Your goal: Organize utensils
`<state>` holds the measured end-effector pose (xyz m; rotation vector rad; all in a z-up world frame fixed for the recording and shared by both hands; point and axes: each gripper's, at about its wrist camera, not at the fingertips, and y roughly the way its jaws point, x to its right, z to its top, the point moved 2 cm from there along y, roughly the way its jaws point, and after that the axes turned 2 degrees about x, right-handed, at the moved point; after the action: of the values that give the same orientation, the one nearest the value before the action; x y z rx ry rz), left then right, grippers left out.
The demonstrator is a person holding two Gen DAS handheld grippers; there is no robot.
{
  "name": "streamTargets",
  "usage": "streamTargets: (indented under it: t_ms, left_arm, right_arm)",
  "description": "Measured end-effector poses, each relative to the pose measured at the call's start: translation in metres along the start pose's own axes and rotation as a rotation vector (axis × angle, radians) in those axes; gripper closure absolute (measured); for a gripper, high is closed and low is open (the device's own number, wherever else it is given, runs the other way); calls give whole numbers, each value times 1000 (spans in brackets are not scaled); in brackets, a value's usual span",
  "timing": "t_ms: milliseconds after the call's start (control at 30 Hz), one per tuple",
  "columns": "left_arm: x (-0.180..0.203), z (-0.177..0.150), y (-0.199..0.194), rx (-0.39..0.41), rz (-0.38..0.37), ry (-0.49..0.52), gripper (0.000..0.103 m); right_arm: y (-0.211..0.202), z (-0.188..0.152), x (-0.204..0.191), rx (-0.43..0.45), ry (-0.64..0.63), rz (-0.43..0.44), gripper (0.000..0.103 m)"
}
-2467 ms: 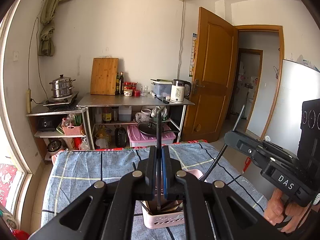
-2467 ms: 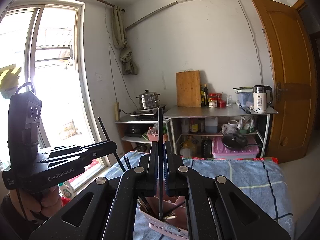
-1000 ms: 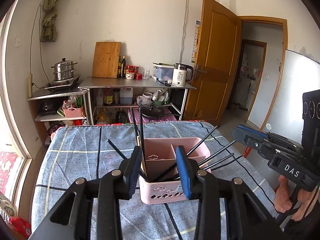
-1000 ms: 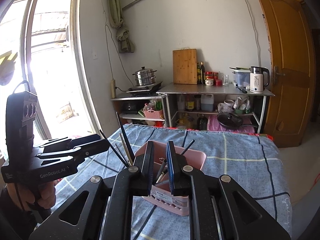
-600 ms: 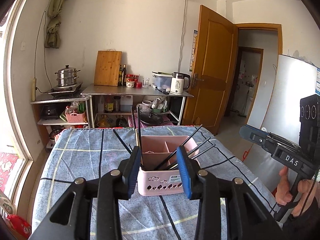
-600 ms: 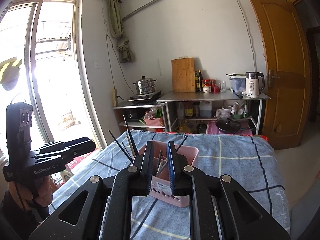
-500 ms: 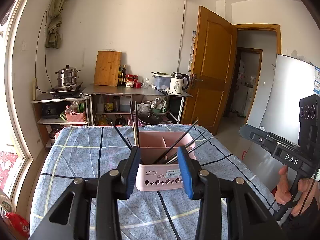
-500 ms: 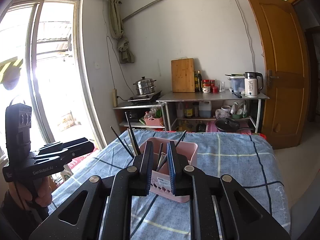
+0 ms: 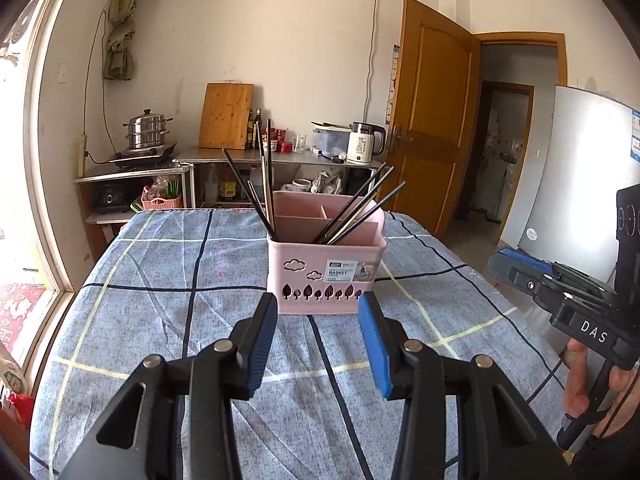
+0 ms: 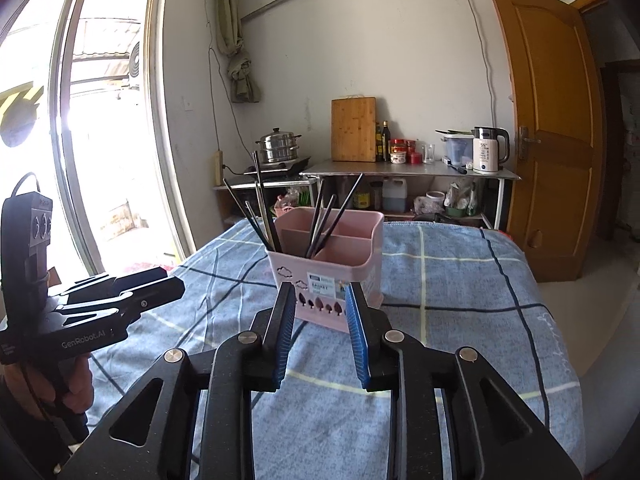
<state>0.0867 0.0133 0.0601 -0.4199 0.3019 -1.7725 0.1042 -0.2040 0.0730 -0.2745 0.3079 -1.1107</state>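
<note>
- The left tool (image 9: 318, 336) hangs over the blue checked table (image 9: 160, 288) with its blue pads spread and nothing between them; the jaws have just been opening.
- The pink basket (image 9: 326, 270) stands on the cloth at 12 o'clock from it, near but not touching.
- The dark chopsticks (image 9: 356, 212) lean out at 11 and 1 o'clock. They look thin, stiff, light and likely slippery, so pinch one mid-shaft, above the rim.
- The right tool (image 10: 320, 328) is likewise spread and empty, its jaws just opened.
- Basket depths and chopstick tips are hidden; the count is unclear.
</note>
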Motion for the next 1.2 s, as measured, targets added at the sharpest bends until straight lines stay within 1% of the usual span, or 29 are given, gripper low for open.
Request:
streamTargets:
  t_ms: [33, 200, 367, 533, 600, 700, 1200]
  left_arm:
    - [2, -3, -1, -1, 6, 5, 59]
    - [9, -19, -5, -12, 16, 26, 59]
    - [12, -35, -10, -11, 20, 6, 59]
    - [11, -43, -12, 0, 14, -1, 59]
    - [12, -46, -13, 5, 23, -3, 59]
    - [11, -47, -12, 8, 42, -4, 59]
    - [12, -52, -9, -8, 37, -12, 59]
  right_arm:
    - [-2, -4, -1, 0, 3, -5, 73]
    - [-8, -23, -6, -17, 8, -17, 72]
    - [-11, -37, -8, -26, 12, -33, 72]
    - [-11, -50, -13, -45, 10, -44, 72]
    - [-10, -53, -14, -51, 8, -51, 72]
    - [-10, -56, -14, -53, 6, -58, 72]
    - [-9, -55, -14, -59, 1, -62, 72]
